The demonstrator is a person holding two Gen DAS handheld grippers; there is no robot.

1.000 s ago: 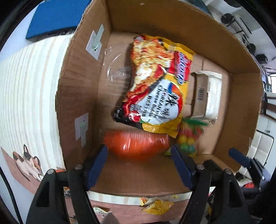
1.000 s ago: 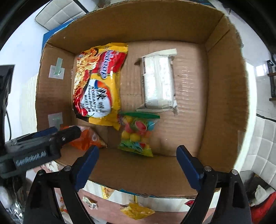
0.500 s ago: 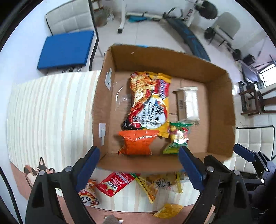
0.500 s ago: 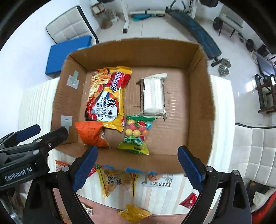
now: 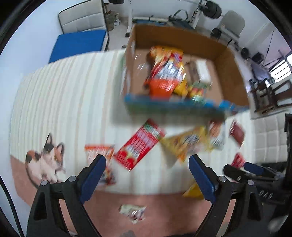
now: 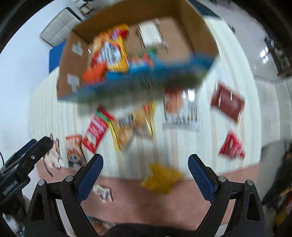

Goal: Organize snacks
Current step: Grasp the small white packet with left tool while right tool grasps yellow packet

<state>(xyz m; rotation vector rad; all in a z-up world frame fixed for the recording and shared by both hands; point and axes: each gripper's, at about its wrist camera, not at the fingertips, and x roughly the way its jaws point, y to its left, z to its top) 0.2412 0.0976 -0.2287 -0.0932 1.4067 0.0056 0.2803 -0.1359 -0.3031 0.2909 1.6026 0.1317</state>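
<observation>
Hovering over snack packets [image 5: 140, 145] near the box [image 5: 231, 73]; both grippers' jaws apart, empty.

A white padded chair [image 5: 82, 17] and blue mat [image 5: 80, 42] stand on pale floor [image 5: 116, 37]; beyond, blurred, what looks like exercise equipment [image 5: 200, 11].

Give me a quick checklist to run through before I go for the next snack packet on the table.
1. Left hand-held gripper open and empty: ok.
2. Right hand-held gripper open and empty: ok.
3. Cardboard box has free floor for more snacks: ok, bare cardboard on its right side.
4. Loose packets remain on the striped tablecloth: ok, for instance the red packet and the yellow packet.
5. View sharp enough to aim: not ok, both views are blurred.
6. Yellow packet free of overlap: ok, it lies alone.
</observation>
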